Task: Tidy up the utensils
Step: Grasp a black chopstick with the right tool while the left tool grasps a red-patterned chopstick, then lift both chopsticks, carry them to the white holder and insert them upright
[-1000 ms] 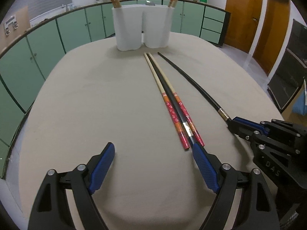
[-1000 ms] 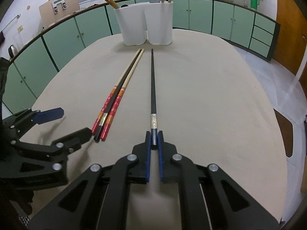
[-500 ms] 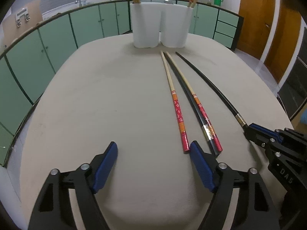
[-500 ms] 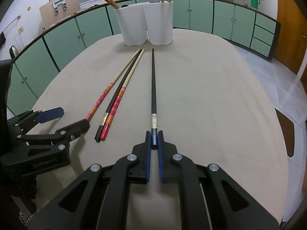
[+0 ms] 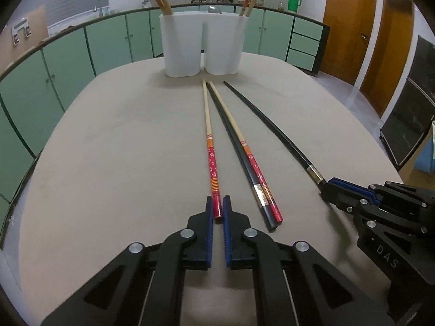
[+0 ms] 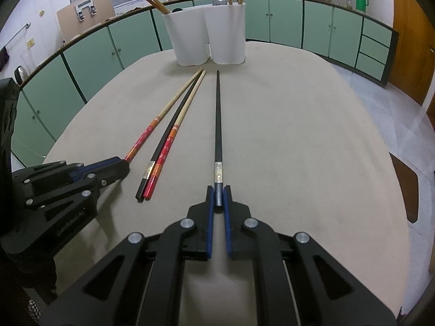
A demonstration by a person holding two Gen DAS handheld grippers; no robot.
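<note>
Several long chopsticks lie on the beige table (image 5: 108, 163), pointing at two white holders (image 5: 202, 47) at the far end. My left gripper (image 5: 217, 212) is shut on the near end of a red-handled chopstick (image 5: 209, 135). To its right rest a black chopstick (image 5: 236, 157) and a second red-handled chopstick (image 5: 251, 160), side by side. Farther right, my right gripper (image 6: 218, 199) is shut on the silver-banded end of another black chopstick (image 6: 217, 119). Both held chopsticks still lie along the tabletop. More chopsticks stand in the holders (image 6: 209, 36).
Green cabinets (image 5: 68, 62) curve around behind the table. Wooden doors (image 5: 350, 32) stand at the far right, with tiled floor (image 6: 380, 87) beside the table. A dark chair seat (image 6: 405, 187) shows past the table's right edge.
My left gripper went from wide open to shut on the red-handled chopstick, which now lies apart from the other two. The right gripper kept its grip and stayed put.
</note>
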